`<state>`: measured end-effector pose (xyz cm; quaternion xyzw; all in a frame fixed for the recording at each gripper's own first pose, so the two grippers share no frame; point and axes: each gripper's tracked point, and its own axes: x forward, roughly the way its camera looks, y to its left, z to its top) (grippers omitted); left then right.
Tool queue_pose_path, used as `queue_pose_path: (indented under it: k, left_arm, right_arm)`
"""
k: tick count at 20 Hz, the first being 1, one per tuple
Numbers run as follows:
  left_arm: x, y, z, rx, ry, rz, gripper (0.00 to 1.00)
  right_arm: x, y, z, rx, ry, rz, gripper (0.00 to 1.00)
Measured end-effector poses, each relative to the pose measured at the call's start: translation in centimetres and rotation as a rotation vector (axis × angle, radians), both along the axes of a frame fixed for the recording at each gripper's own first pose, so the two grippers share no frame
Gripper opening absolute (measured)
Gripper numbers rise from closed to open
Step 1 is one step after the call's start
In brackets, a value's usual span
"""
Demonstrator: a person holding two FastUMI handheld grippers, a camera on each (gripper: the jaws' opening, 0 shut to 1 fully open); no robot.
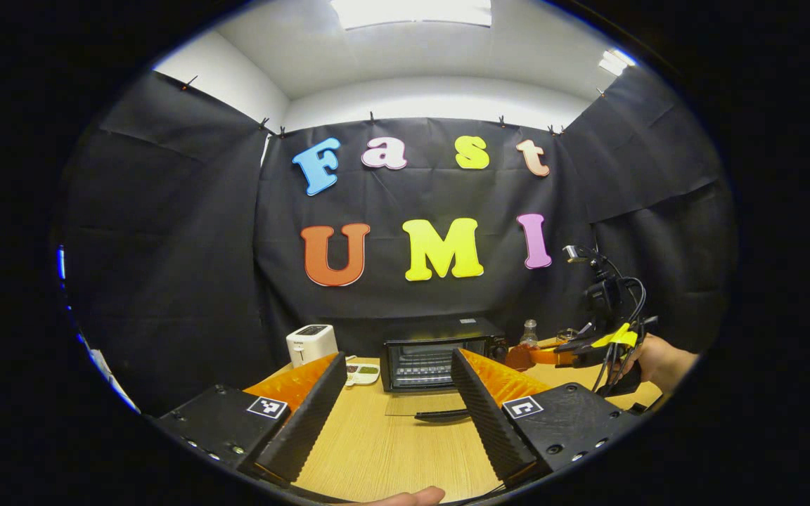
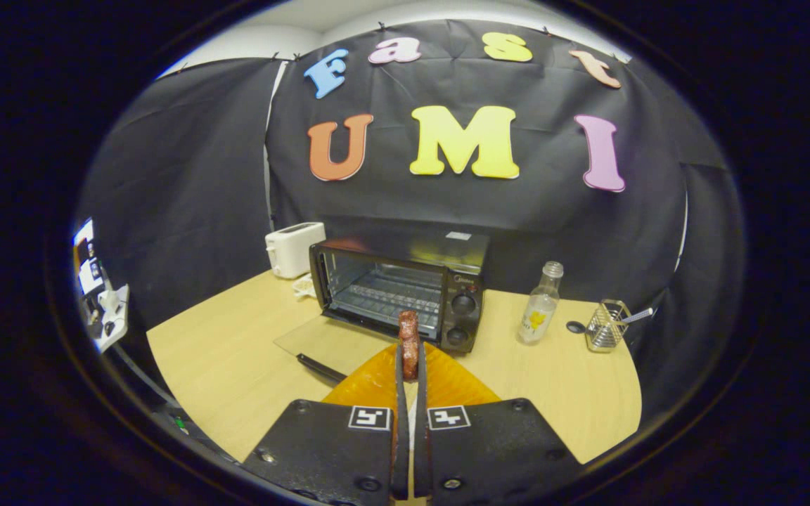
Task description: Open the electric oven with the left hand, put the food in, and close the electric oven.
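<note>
The electric oven [image 2: 396, 294] stands with its glass door [image 2: 328, 342] lowered flat onto the table [image 2: 236, 365]. The right gripper [image 2: 408, 362] is clamped narrowly on the food [image 2: 408, 341], a reddish-brown piece held upright just before the oven's mouth. Risk: the piece could slip or strike the oven frame if brought in off-line. The left gripper [image 1: 396, 383] stands wide, holding nothing, facing the oven.

I see a pale wooden table [image 2: 236, 358] carrying the oven [image 2: 398, 292] with its door folded down, a white toaster [image 2: 294, 248], a bottle [image 2: 541, 303] and a wire holder [image 2: 605, 327].
</note>
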<state>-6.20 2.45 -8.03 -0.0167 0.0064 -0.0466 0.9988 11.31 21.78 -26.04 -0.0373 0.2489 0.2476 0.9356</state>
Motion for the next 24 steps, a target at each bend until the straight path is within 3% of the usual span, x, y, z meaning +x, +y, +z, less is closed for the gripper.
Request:
queue_pose_path:
  k: [6, 12, 15, 16, 20, 24]
  left_arm:
    - [0.9, 1.0, -2.0, -0.01, 0.039, 0.007, 0.95]
    - [2.5, 2.8, -4.3, -0.004, 0.08, 0.051, 0.95]
    - [3.7, 4.6, -5.4, 0.007, 0.102, 0.102, 0.95]
    - [4.2, 5.4, -5.8, 0.006, 0.106, 0.128, 0.95]
    - [5.6, 7.4, -6.3, -0.026, 0.101, 0.167, 0.96]
    - [7.0, 8.9, -7.1, -0.069, 0.115, 0.186, 0.96]
  right_arm:
    - [2.8, 4.8, -1.7, 0.031, -0.11, -0.071, 0.06]
    - [6.0, 10.1, -4.7, 0.074, -0.09, -0.094, 0.06]
    - [7.4, 13.5, -6.1, 0.158, -0.055, -0.082, 0.06]
    - [8.0, 14.1, -6.7, 0.174, -0.045, -0.094, 0.03]
    - [10.7, 16.6, -9.1, 0.272, 0.039, -0.13, 0.06]
    - [13.9, 18.6, -10.0, 0.506, 0.2, -0.186, 0.06]
